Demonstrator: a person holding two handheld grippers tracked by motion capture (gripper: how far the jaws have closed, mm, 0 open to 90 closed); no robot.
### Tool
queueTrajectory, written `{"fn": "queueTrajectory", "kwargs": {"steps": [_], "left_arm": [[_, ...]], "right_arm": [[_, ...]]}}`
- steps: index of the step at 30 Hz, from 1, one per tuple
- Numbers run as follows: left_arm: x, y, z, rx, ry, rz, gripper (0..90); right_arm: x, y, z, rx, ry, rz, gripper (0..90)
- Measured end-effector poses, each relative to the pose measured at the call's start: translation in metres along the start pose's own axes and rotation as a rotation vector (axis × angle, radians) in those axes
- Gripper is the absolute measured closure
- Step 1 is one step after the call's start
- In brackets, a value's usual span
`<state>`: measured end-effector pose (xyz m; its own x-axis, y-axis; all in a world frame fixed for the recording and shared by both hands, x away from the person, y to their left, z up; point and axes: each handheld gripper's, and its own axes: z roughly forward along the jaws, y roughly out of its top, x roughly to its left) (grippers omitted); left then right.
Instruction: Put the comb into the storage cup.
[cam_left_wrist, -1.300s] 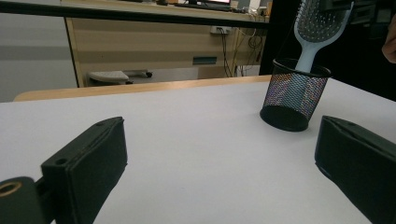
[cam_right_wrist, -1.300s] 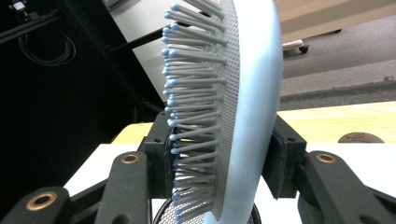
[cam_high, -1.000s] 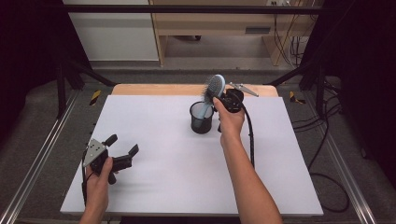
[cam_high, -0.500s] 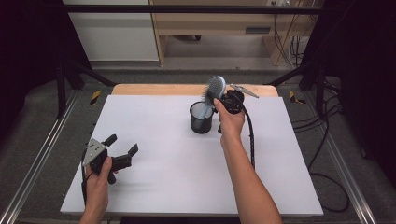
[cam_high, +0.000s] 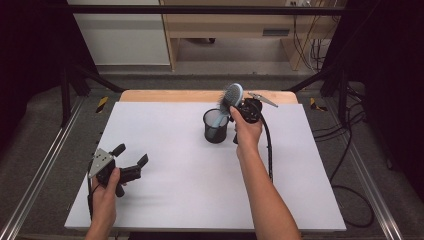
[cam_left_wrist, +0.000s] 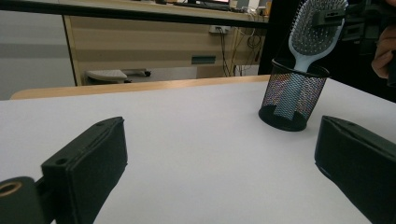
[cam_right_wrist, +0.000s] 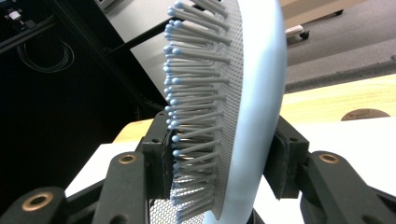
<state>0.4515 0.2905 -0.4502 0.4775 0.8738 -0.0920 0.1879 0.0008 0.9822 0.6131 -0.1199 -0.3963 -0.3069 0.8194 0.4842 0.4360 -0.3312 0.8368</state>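
A white table (cam_high: 165, 190) with a wooden far edge stands on grey floor (cam_high: 240, 70); beyond it, a pale wood cabinet (cam_high: 235, 25), and loose cables (cam_high: 350, 150) at right

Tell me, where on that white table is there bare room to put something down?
Most of the white table top is bare: the wide stretch between the left tongs and the black mesh cup, and the far left corner. It is crowded only around the cup, where the right tongs grip the pale blue hairbrush standing in it.
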Motion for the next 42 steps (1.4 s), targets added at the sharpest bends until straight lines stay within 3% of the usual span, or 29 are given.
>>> {"fn": "queueTrajectory", "kwargs": {"steps": [9, 17, 26, 36, 42], "left_arm": [[-0.0001, -0.0001, 0.0001, 0.003, -0.001, 0.000, 2.7], [0.0004, -0.0003, 0.0004, 0.004, -0.001, -0.001, 2.8], [0.0001, -0.0004, 0.0004, 0.006, -0.001, 0.001, 2.8], [0.0005, -0.0003, 0.0002, 0.004, -0.001, -0.001, 2.8], [0.0005, -0.0003, 0.0002, 0.004, -0.001, -0.001, 2.8]], "right_arm": [[-0.0099, 0.0002, -0.0031, 0.012, -0.007, 0.034, 48.3], [-0.0103, 0.0007, -0.0032, 0.023, 0.014, 0.055, 44.1], [-0.0103, 0.0016, -0.0052, 0.057, 0.034, 0.009, 31.3], [-0.0101, 0.0024, -0.0043, 0.056, 0.028, 0.031, 10.6], [-0.0095, 0.0031, -0.0047, 0.045, 0.029, 0.036, 5.8]]}}
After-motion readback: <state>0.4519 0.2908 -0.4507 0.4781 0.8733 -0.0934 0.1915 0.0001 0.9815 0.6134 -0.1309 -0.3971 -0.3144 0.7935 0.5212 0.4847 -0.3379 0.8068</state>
